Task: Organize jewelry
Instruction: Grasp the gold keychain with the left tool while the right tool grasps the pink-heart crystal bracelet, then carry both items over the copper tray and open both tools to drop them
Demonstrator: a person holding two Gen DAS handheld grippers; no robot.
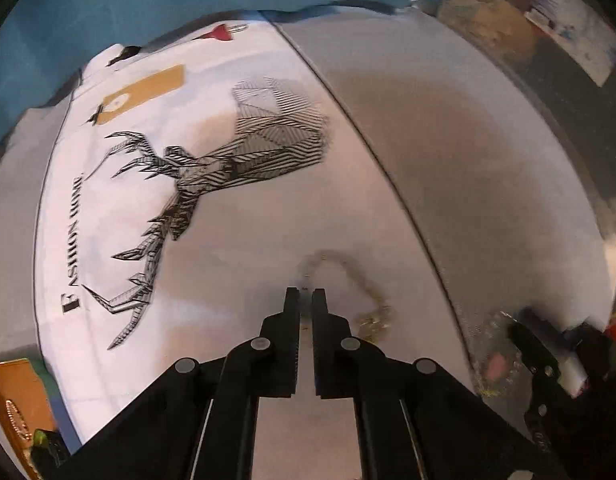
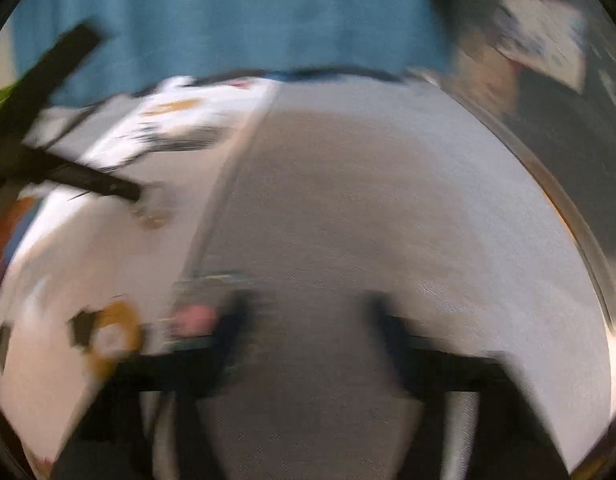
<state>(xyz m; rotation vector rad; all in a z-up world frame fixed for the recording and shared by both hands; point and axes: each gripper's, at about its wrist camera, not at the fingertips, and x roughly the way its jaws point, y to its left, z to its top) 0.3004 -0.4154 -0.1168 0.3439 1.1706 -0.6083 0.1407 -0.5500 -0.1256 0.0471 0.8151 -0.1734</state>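
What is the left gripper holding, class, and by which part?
The left gripper is shut on the gold chain, pinching one end of its loop at the fingertips; the rest lies on the white cloth.

I'm seeing even, moderate indoor light. My left view is staying fairly sharp, soft shadows pooling on the pale grey fabric surface (image 1: 448, 128). My right view is smearing with motion blur; fisheye edges are bending, darkening.
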